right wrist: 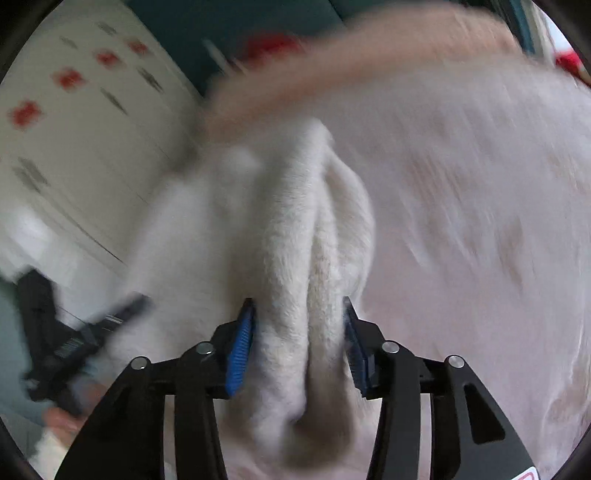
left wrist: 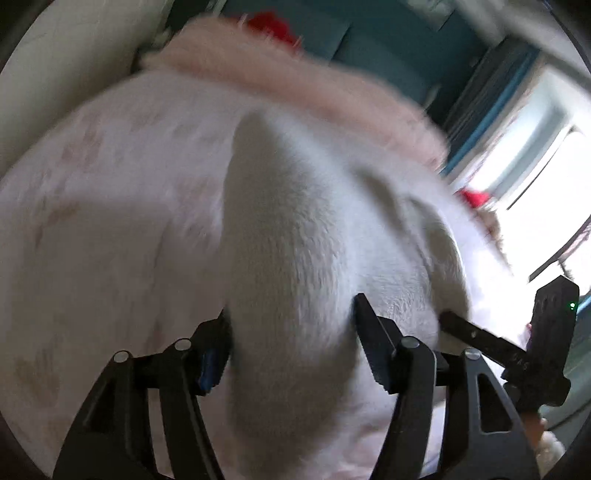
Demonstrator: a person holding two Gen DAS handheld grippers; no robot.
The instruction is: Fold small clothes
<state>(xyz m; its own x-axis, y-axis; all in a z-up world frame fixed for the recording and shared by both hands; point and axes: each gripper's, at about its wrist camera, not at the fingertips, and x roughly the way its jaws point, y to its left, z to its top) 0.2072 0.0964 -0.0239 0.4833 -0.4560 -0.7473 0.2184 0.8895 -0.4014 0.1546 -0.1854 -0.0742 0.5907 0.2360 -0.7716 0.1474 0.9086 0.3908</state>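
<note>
While both grippers' fingers pinch the fleecy white garment point(left wrist: 295, 229), red-dotted bedding point(right wrist: 74, 122) (right wrist only).

Behind my work I see a dark teal wall point(left wrist: 388, 29) along the top of both views. A bright, overexposed window point(left wrist: 535, 162) glares at the right edge, a cream panel point(left wrist: 74, 66) upper left.

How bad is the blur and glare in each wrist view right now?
Left wrist view: white fleece garment near the left gripper is fairly sharp, edges smeared, window blown out. Right wrist view: heavy motion blur, only the fleece in the right gripper is crisp.
</note>
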